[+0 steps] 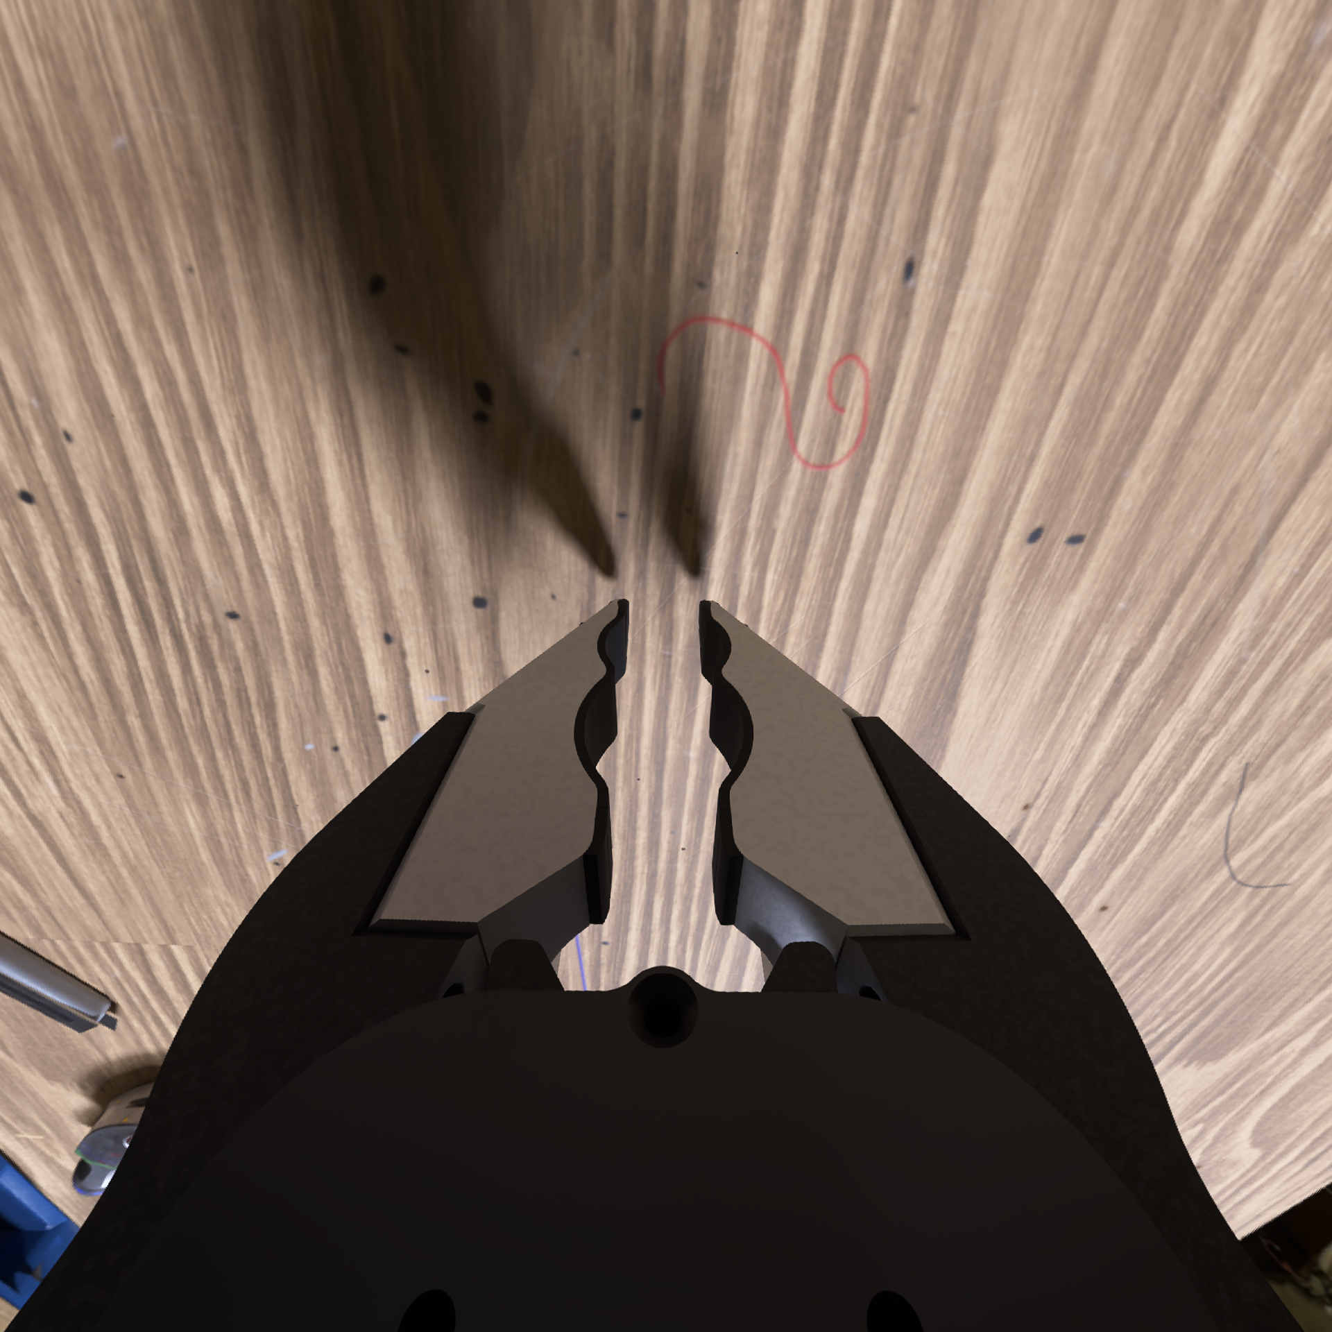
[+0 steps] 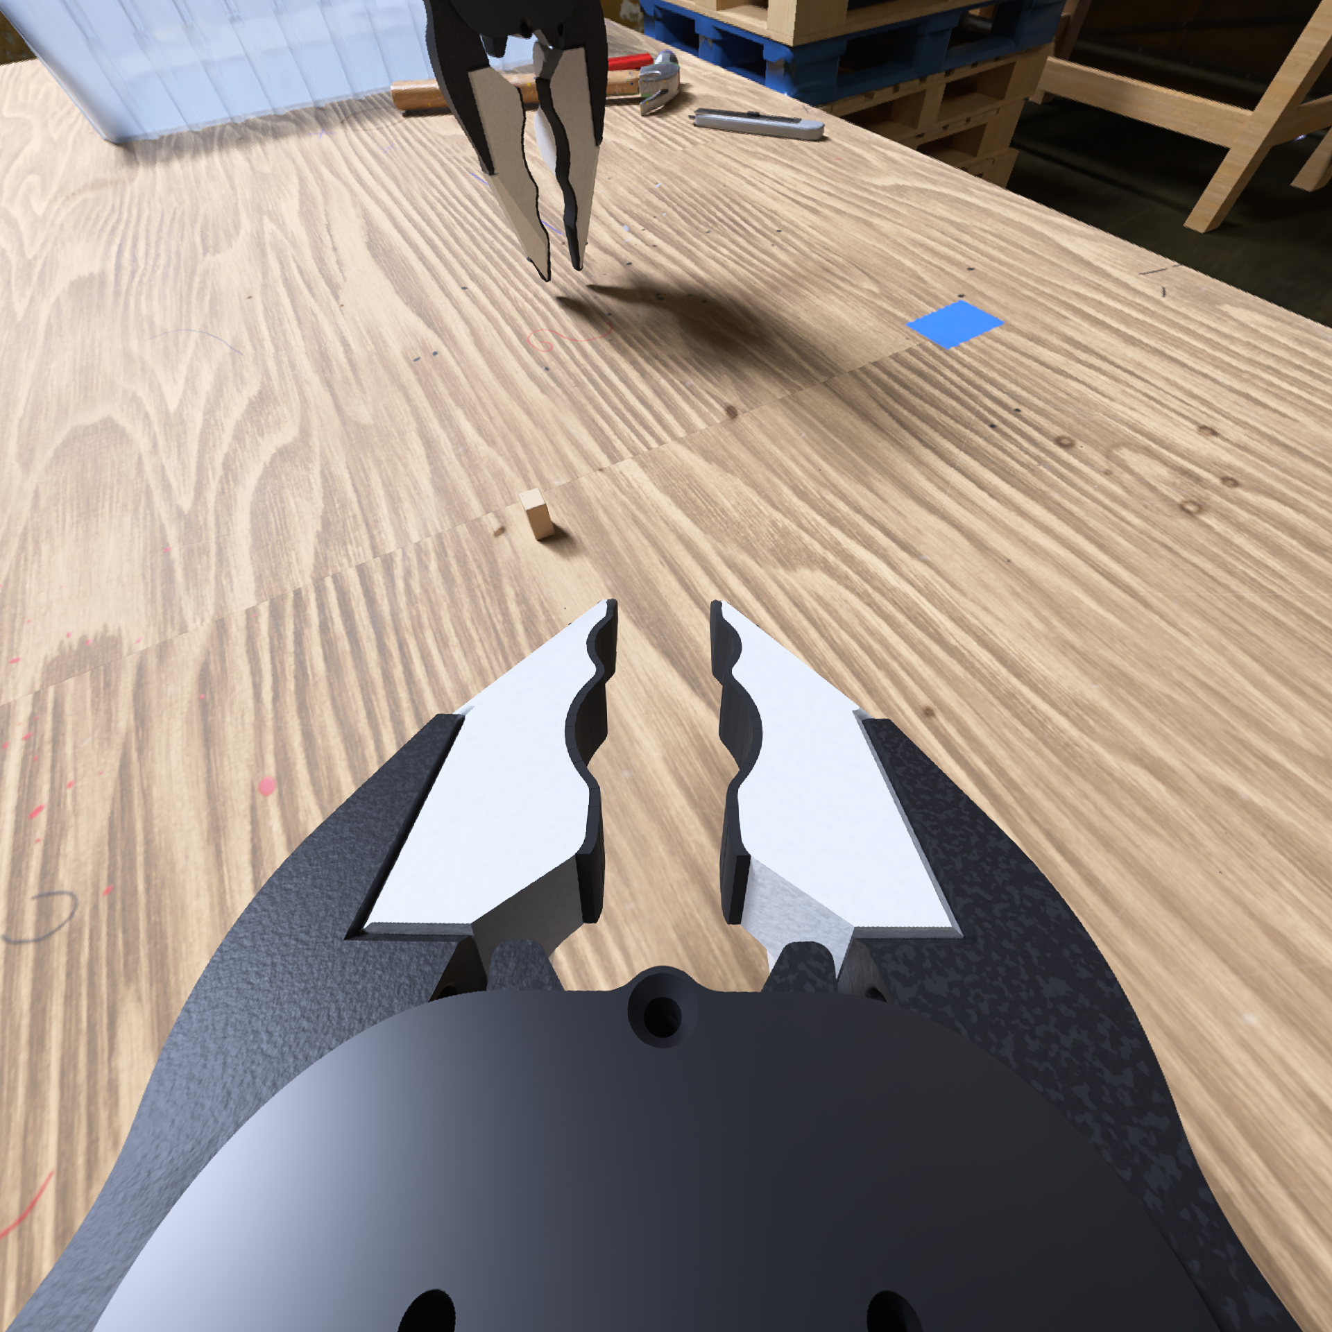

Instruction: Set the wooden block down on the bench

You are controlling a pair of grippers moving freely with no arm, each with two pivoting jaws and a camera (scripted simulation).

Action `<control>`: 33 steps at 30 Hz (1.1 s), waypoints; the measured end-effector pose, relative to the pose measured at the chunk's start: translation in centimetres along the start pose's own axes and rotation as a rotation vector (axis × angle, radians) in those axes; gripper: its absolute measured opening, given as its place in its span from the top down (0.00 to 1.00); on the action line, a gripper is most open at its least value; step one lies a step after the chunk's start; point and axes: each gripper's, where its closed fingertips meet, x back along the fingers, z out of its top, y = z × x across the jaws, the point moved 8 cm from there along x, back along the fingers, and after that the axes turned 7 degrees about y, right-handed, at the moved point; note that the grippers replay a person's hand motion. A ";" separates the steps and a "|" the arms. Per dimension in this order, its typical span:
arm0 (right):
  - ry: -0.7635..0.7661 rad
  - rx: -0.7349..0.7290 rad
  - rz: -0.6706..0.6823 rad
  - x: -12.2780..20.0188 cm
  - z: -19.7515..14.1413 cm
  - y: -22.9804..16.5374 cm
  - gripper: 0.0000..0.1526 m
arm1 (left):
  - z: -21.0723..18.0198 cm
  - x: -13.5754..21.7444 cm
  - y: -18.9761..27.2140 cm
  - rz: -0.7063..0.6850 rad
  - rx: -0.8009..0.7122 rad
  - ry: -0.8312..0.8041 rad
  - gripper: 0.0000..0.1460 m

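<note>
1. Plywood spread out in front of you as a broad workbench (image 2: 937, 576), with stacked pallets (image 2: 901, 65) and a timber frame (image 2: 1240, 122) beyond its far edge.
2. Your right gripper (image 2: 663, 613) hung low over the bench with its jaws parted and nothing between them.
3. Your left gripper (image 1: 663, 609) hovered farther off, pointed down at bare wood beside a red scribble (image 1: 778, 393), fingers apart and likewise empty.
4. A hammer (image 2: 649, 83) and a utility knife (image 2: 757, 122) lay near the far edge, and a blue square (image 2: 955, 324) marked the bench to your right.
5. The wooden block (image 2: 537, 513) stood on the bench just ahead of your right gripper, touched by neither, so I judged the set-down done.
</note>
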 end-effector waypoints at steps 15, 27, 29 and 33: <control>0.009 0.007 -0.010 0.3 0.2 0.1 0.84 | 8.0 0.5 6.5 -0.033 -0.343 0.115 0.90; 0.012 0.024 -0.035 0.7 0.4 0.1 0.84 | 16.6 -0.9 12.8 -0.191 -0.934 0.056 0.90; 0.011 0.023 -0.040 0.7 0.4 0.2 0.84 | 17.2 -1.3 13.2 -0.207 -1.010 0.045 0.90; 0.004 0.022 -0.048 0.7 0.3 0.2 0.84 | 17.8 -2.1 13.2 -0.219 -1.118 0.031 0.89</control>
